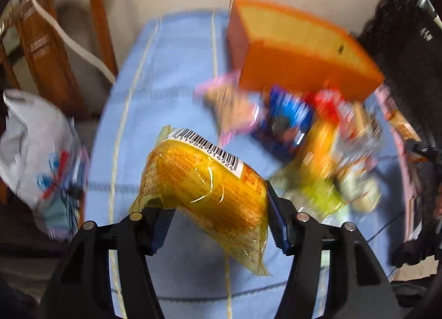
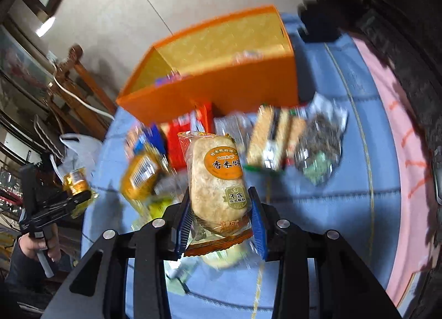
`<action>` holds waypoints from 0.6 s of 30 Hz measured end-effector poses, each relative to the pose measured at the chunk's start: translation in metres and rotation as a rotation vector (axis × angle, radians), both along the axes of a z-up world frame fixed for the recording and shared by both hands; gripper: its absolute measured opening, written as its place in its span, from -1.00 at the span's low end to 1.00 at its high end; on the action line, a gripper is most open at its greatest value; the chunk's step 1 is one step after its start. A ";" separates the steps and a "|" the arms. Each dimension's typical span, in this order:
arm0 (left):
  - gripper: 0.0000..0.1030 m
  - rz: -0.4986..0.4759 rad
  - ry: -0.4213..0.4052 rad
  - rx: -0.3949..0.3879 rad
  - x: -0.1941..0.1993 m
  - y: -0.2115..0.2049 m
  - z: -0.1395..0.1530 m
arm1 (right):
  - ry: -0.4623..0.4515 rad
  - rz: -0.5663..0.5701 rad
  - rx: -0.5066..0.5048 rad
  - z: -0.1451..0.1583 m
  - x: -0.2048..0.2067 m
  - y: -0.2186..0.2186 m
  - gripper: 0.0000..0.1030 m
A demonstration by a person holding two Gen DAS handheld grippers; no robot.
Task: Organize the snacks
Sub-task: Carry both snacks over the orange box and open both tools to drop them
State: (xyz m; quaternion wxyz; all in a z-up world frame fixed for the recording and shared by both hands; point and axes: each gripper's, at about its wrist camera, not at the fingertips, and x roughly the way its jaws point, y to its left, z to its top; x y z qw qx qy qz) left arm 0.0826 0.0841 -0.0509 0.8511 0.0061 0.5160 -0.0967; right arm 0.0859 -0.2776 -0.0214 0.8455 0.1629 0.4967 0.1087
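My left gripper (image 1: 218, 225) is shut on a yellow see-through snack packet (image 1: 204, 194) with a barcode, held off the blue cloth. The right wrist view shows that same gripper (image 2: 69, 203) and yellow packet (image 2: 74, 181) at far left, in a person's hand (image 2: 33, 244). My right gripper (image 2: 221, 225) is shut on a rice cracker packet (image 2: 218, 181) with an orange round label, lifted over the pile. An open orange box (image 1: 298, 51) (image 2: 221, 70) stands at the back of the table. In front of it lies a blurred pile of snack packets (image 1: 304, 139) (image 2: 276, 139).
The blue cloth (image 1: 171, 84) (image 2: 345, 208) covers the table, with a pink border (image 2: 386, 125) on the right. A white plastic bag (image 1: 36, 148) (image 2: 80, 148) and wooden furniture (image 1: 55, 56) stand off the left edge. A dark bulky object (image 1: 408, 43) is at the far right.
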 end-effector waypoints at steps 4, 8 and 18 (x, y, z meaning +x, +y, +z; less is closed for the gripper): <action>0.16 -0.071 -0.116 -0.073 0.035 -0.029 0.045 | -0.083 -0.047 0.019 0.026 0.025 -0.010 -0.26; 0.16 -0.137 -0.164 -0.126 0.093 -0.078 0.072 | -0.148 -0.091 0.023 0.044 0.059 -0.016 -0.26; 0.21 -0.150 -0.125 -0.096 0.197 -0.158 0.047 | -0.143 -0.118 -0.003 0.029 0.124 -0.025 -0.25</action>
